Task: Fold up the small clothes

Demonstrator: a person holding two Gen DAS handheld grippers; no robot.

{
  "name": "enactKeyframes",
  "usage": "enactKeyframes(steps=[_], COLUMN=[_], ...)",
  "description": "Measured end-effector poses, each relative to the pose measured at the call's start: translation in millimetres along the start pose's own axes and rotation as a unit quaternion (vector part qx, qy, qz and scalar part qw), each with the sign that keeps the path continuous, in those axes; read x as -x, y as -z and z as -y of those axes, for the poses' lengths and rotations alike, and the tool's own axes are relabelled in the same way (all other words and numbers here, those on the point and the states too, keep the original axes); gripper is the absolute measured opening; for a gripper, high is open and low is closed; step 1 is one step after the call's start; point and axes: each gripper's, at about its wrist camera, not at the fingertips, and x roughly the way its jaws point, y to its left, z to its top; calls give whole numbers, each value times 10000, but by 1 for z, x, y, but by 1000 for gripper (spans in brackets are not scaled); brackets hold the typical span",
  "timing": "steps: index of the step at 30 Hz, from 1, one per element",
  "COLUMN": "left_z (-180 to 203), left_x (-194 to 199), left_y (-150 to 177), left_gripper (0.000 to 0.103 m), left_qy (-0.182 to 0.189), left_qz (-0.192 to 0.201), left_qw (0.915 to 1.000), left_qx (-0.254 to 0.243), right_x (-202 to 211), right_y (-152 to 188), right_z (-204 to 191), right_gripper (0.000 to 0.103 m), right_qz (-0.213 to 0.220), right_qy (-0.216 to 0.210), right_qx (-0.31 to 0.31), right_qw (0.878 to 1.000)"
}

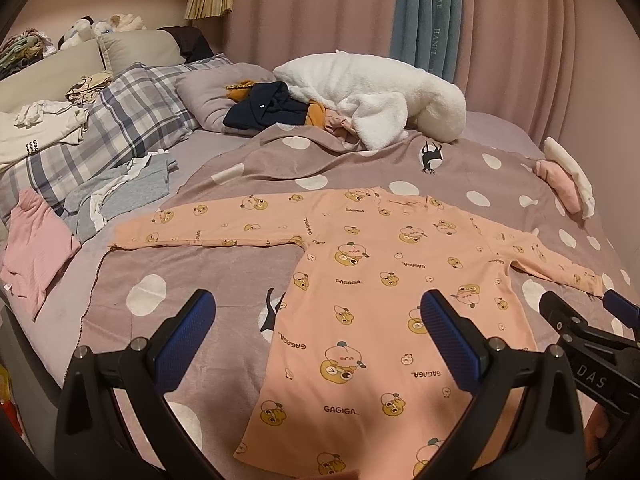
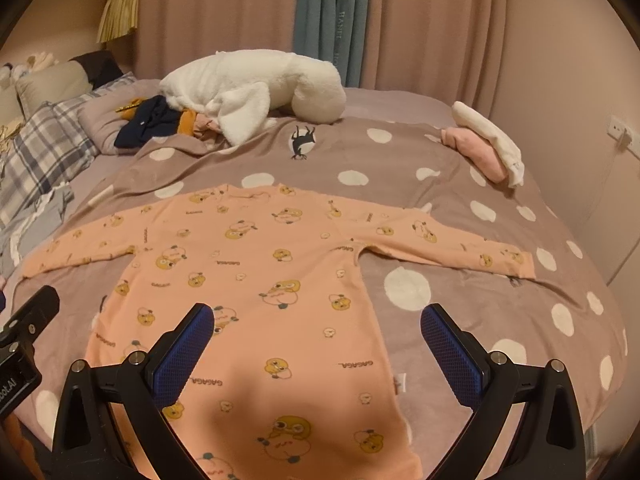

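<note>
A peach long-sleeved top [image 1: 360, 280] printed with cartoon ducks lies flat and spread out on the bed, on a mauve blanket [image 1: 192, 264] with white dots. Its body runs from the middle of the left wrist view down toward 6 o'clock, one sleeve stretching out toward 9 o'clock and the other toward 3 o'clock. In the right wrist view the same top [image 2: 256, 280] fills the centre, its hem at 6 o'clock and its neckline toward 12.

The left hand-held gripper [image 1: 316, 316] hangs above the lower body of the top, released, its blue pads wide apart and holding nothing. The right hand-held gripper [image 2: 316, 328] is likewise released and empty, poised over the top's right side edge; it also shows at 3 o'clock in the left wrist view, near the cuff.

Toward 12 o'clock a white plush blanket [image 1: 372, 96] is heaped beside a dark navy garment [image 1: 264, 110]. At 9 o'clock lie a plaid pillow [image 1: 120, 120], a grey garment [image 1: 120, 192] and a pink garment [image 1: 32, 240]. At 2 o'clock sits a small pile of folded clothes [image 1: 564, 184], pink and white. Pink curtains [image 1: 304, 12] hang behind the bed.
</note>
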Motion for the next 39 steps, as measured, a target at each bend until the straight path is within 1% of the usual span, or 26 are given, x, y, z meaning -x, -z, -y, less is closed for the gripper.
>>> enactKeyframes(steps=[17, 27, 34, 39], left_z=[2, 4, 7, 7], left_x=[-1, -1, -2, -2], left_y=[2, 1, 1, 1], left_gripper=[103, 103, 103, 103], left_qy=[45, 25, 30, 28], left_qz=[-24, -30, -25, -24], left_qw=[10000, 10000, 9999, 9999], left_qx=[-66, -73, -106, -100], right_x=[2, 7, 10, 13], right_y=[0, 1, 3, 3], right_z=[-3, -11, -19, -23], right_gripper=[102, 102, 102, 102], right_qz=[49, 194, 314, 378], right_qy=[-7, 132, 387, 398], right_qx=[101, 287, 448, 538], right_qw=[9999, 9993, 9978, 9970])
